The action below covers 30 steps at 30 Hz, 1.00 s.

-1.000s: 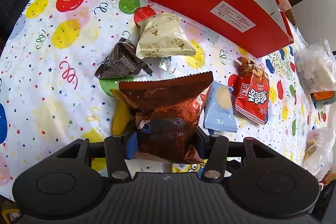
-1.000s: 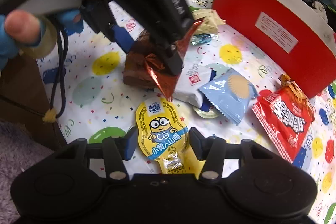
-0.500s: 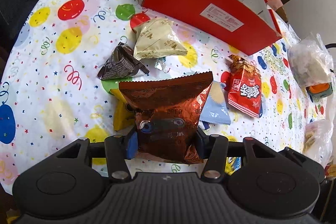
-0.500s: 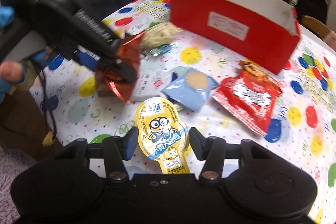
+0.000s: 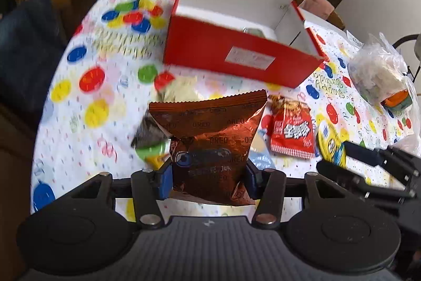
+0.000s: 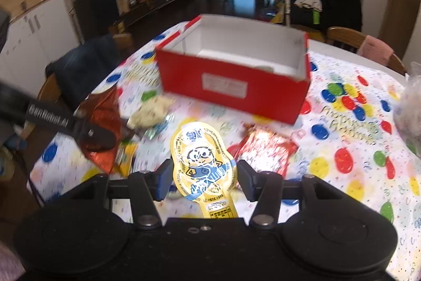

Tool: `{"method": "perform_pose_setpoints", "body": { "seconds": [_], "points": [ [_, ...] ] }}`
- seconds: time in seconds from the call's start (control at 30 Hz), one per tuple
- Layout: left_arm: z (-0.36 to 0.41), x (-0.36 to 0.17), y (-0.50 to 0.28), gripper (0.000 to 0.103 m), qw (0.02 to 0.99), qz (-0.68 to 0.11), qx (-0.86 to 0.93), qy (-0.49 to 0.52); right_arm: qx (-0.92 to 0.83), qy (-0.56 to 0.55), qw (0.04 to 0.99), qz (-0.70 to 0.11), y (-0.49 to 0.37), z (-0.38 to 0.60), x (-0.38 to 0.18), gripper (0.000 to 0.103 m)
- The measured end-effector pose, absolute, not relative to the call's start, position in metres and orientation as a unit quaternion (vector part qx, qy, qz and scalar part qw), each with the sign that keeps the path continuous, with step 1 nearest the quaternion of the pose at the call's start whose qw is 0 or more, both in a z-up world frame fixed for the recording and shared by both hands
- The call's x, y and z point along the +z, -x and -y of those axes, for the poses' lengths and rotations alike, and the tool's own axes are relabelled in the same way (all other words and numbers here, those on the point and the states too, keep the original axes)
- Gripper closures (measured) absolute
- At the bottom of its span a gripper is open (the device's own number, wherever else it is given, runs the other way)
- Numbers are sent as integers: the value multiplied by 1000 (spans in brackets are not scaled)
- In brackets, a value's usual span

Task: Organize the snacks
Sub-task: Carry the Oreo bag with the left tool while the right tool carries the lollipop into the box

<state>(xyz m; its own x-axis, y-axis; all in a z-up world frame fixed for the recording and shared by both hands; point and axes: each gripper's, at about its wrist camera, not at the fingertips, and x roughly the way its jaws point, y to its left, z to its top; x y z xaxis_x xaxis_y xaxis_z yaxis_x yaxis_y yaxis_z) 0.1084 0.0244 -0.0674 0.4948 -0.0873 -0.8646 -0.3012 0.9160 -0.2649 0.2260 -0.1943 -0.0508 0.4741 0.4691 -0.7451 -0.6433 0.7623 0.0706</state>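
Note:
My left gripper (image 5: pixel 209 175) is shut on a copper-brown Oreo bag (image 5: pixel 210 138) and holds it upright above the table. My right gripper (image 6: pixel 204 178) is shut on a yellow Minion snack pack (image 6: pixel 204 162), also lifted; it shows at the right of the left wrist view (image 5: pixel 330 141). An open red box (image 5: pixel 236 54) with a white inside stands beyond both; it also shows in the right wrist view (image 6: pixel 234 78). A red snack bag (image 5: pixel 292 133), a cream packet (image 5: pixel 179 91) and a dark brown packet (image 5: pixel 147 133) lie on the table.
The round table has a balloon-print cloth (image 5: pixel 86 86). Clear plastic bags (image 5: pixel 379 73) sit at its right edge. A light blue packet (image 5: pixel 260 162) lies behind the Oreo bag. Chairs (image 6: pixel 368 46) stand around the table. A small item lies inside the box (image 5: pixel 252 30).
Both grippers have risen and tilted up toward the red box, each carrying its snack. The box's open inside has come into view.

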Motion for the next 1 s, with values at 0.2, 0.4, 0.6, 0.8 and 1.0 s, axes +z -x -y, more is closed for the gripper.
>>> {"method": "perform_pose_setpoints", "body": {
  "seconds": [0.2,0.4,0.6,0.8,1.0],
  "points": [
    [-23,-42,-124,52,860,-477,67,168,304,78,866,-389,-248,196,-34,52],
    [-23,-18,-149,51,875,-457,65,144,287,57,876,-383,-274,194,-18,52],
    [-24,-4,-181,51,878,-459,57,124,275,52,884,-374,-305,186,-4,52],
    [-28,5,-215,51,882,-454,64,109,272,48,888,-368,-341,175,7,52],
    [-33,10,-252,51,883,-453,74,97,271,46,887,-372,-380,159,10,52]
  ]
}}
